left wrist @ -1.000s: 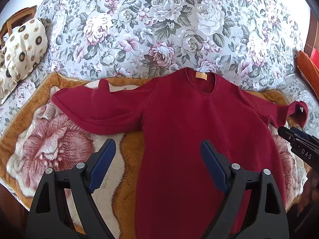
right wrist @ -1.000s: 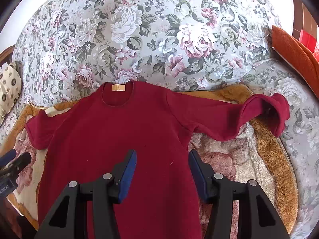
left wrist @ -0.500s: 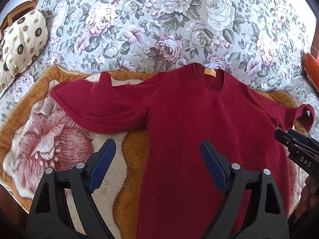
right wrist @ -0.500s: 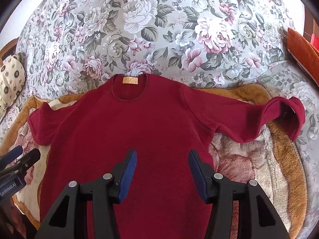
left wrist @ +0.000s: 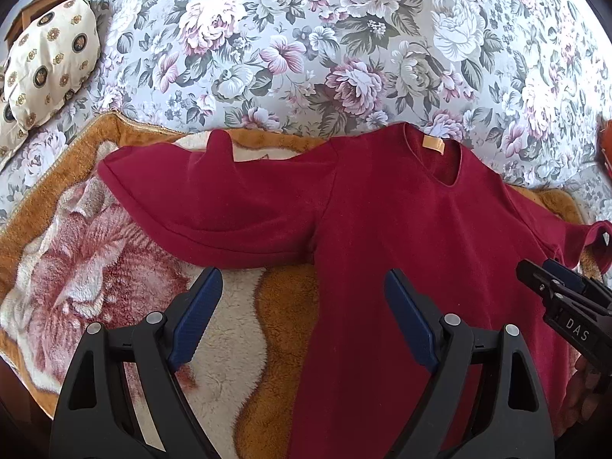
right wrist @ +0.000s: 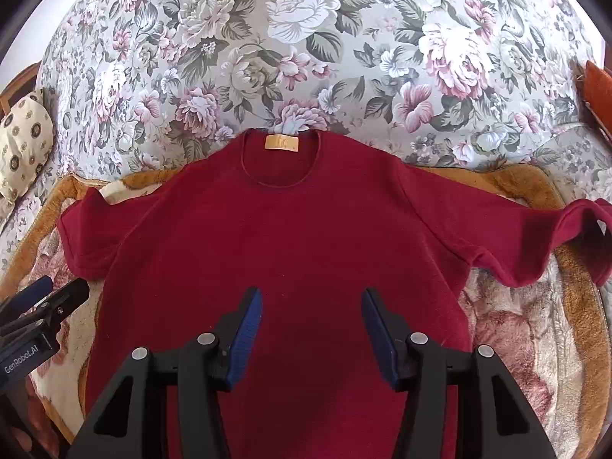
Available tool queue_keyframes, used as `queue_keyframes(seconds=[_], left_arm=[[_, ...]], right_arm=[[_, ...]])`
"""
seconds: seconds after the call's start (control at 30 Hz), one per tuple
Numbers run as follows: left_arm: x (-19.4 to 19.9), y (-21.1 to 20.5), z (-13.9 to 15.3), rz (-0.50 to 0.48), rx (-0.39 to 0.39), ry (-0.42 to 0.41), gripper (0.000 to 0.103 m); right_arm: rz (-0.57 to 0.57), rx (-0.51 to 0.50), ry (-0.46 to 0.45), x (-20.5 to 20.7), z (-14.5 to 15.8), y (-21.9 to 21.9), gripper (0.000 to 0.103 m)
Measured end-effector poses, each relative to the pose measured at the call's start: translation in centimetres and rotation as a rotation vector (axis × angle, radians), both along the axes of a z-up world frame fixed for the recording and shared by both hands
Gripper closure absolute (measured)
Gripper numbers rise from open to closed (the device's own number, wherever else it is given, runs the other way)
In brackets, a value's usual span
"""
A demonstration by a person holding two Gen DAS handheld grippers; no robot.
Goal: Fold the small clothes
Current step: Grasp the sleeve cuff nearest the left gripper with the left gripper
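**Both jaws spread wide above a flat red top**

The left gripper (left wrist: 304, 294) has its jaws parted, holding nothing, poised over the top's side seam below the armpit. The right gripper (right wrist: 311, 315) also stands released, above the middle of the body.

The dark red top (right wrist: 290, 244) lies face up, unfolded, neck away from the person, with a tan label (right wrist: 281, 143) inside the collar. Both sleeves stretch sideways; the right sleeve cuff (right wrist: 585, 229) curls up near the blanket's edge. Bare blanket shows on either side of the body.

Underneath is a plush orange blanket (left wrist: 283, 344) with rose print, spread on a grey floral bedspread (right wrist: 306, 57). A cream patterned cushion (left wrist: 49, 65) sits far left.
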State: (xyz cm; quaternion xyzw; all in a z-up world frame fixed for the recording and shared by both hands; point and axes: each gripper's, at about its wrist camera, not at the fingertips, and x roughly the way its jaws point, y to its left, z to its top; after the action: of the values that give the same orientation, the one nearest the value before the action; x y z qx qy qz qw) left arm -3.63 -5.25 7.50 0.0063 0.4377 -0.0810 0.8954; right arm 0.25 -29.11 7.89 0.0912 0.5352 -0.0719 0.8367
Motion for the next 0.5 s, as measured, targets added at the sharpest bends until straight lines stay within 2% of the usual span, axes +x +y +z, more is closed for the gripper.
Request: queue_keyframes(seconds=[0.5], left_arm=[[3.3,2.4,-1.3,0.057,-0.005,0.024,0.016]], right_arm=[[0.071,0.024,0.021,5.0,-2.2,4.4,0.051]])
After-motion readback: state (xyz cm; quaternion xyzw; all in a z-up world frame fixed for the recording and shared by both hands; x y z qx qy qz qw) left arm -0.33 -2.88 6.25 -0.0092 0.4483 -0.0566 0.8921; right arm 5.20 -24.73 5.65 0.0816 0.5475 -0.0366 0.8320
